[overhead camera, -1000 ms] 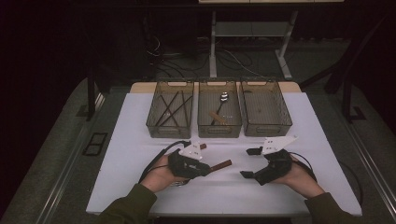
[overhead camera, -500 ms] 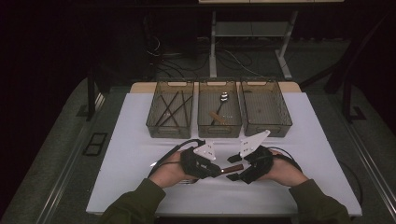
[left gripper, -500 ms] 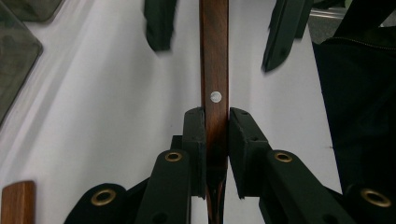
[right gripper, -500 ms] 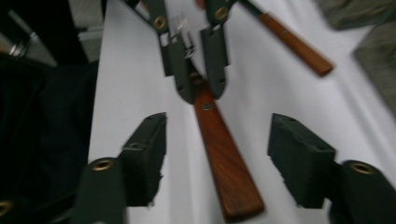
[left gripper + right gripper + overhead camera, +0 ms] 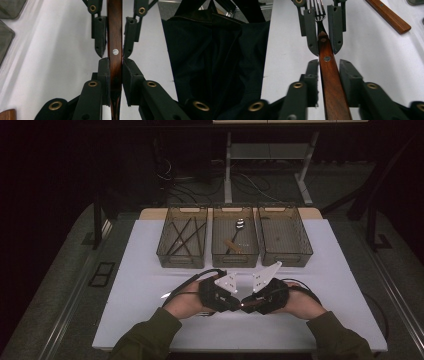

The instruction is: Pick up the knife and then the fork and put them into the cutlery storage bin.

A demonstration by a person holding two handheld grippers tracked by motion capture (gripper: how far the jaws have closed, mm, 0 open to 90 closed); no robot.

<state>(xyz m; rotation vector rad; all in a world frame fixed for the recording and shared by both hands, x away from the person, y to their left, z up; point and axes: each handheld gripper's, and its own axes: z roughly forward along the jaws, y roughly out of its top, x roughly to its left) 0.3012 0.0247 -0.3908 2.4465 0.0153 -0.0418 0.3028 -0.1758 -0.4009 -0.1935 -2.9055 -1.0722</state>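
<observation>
Wood fills both grips. The left gripper (image 5: 115, 62) is clamped on the fork (image 5: 329, 82) at the tine end of its riveted handle. The right gripper (image 5: 329, 62), its jaws just closing, now pinches the same handle farther back. The fork hangs level between them over the near middle of the white table (image 5: 150, 285). It should be light and stiff. The varnished wood may slip, so grip the flat handle sides, not the steel tines (image 5: 318, 10). A second wooden handle (image 5: 389, 16) lies near it.
</observation>
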